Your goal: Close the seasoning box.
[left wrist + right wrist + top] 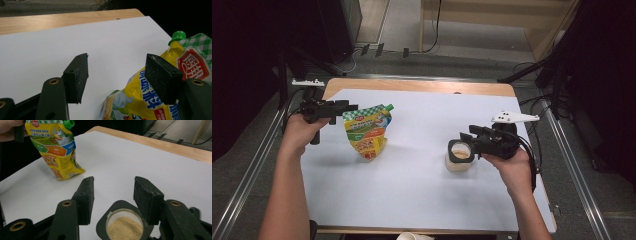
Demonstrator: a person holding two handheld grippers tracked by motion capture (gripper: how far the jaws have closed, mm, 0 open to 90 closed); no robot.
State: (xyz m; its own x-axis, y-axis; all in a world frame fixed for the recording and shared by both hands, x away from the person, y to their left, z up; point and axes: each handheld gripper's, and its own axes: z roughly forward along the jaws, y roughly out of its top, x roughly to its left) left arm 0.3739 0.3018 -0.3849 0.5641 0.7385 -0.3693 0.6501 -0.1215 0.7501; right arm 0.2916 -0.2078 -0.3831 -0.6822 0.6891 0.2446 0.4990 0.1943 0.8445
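A yellow spouted pouch with a green cap stands tilted on the white sheet, left of centre. My left gripper is at its top left corner and is open. In the left gripper view, the pouch lies low between the jaws and against the right one of my left gripper. An open jar of tan powder with a black collar at its mouth stands at the right. My right gripper hovers open just over it. In the right gripper view, the jar sits below my right gripper, with the pouch beyond.
A white sheet covers most of the wooden table. A pale cup rim shows at the near edge. Metal rails run along both sides, and cables lie on the floor behind.
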